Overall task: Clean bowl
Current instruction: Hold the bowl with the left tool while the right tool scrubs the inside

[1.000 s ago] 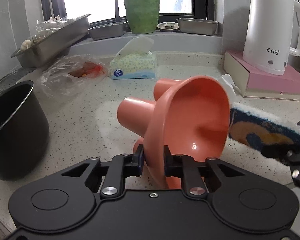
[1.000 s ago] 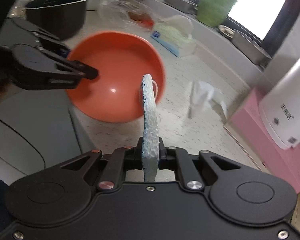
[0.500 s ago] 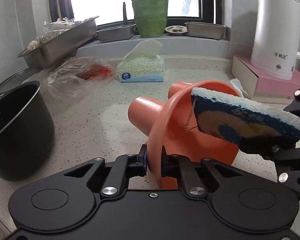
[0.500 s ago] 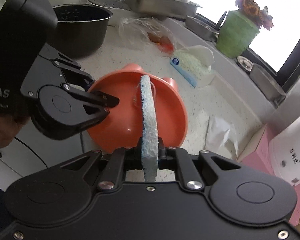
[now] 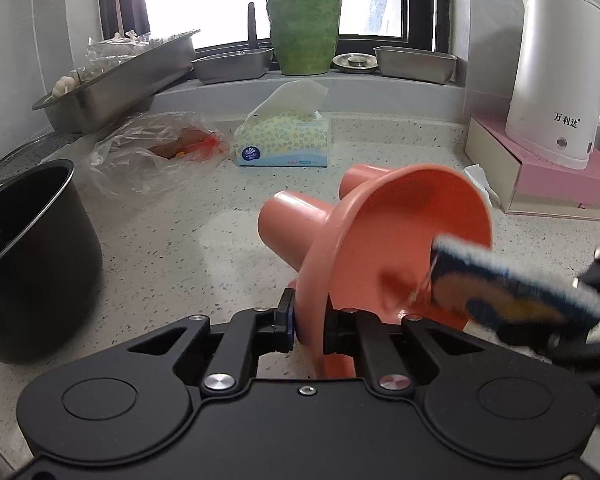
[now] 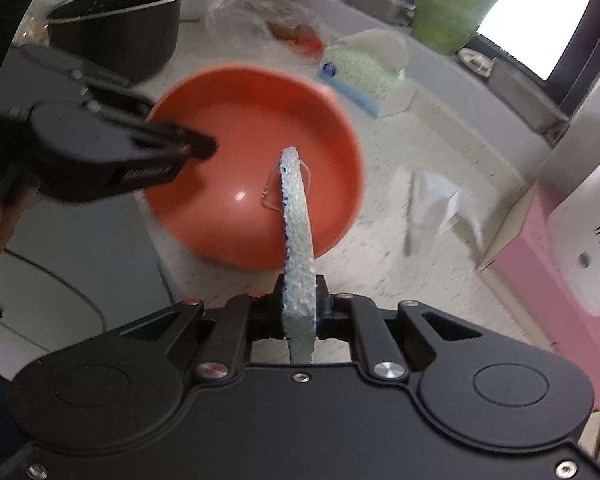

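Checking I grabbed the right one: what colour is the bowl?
Orange-red bowl, plain, no pattern; clearest in the right wrist view.

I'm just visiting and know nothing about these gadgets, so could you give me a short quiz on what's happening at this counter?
1. True or false: the left gripper is clamped on the rim of the orange bowl.
2. What does the right gripper hold: A) a tissue, B) a sponge, C) a cup?
3. Which white appliance stands on the pink box?

Key
1. True; the bowl is held tilted on its side.
2. B, the sponge, reaching into the bowl.
3. The kettle.
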A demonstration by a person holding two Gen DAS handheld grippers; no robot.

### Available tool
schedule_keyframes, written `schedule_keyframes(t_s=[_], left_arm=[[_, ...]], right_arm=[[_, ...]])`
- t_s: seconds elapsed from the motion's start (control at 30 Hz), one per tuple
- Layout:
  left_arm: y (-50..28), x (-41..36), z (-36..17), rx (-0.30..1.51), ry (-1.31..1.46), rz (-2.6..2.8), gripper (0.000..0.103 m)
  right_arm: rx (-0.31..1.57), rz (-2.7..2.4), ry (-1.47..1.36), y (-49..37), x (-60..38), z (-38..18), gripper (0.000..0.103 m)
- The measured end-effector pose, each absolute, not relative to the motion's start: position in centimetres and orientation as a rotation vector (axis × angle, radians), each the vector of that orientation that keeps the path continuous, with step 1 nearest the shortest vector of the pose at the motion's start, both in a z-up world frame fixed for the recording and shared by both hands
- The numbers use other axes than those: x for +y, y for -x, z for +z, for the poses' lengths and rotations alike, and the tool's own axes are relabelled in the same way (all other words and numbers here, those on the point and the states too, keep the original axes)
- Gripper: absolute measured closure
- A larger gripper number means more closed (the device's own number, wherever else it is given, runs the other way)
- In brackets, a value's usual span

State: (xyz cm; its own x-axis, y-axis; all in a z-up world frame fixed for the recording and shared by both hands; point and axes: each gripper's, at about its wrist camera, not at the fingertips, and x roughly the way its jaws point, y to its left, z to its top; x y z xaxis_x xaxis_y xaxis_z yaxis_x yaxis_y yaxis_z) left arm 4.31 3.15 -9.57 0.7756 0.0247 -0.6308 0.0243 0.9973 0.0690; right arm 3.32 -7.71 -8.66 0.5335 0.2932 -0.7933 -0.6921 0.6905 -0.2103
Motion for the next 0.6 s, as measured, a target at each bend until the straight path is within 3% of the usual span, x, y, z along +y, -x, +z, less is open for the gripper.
schedule_keyframes(t_s=[0.6], left_arm=[[-4.7, 3.7, -9.8, 0.698, -0.050, -0.023, 0.092]], right_arm=[[0.803, 0.712, 0.597, -3.7, -4.5, -9.3, 0.091]])
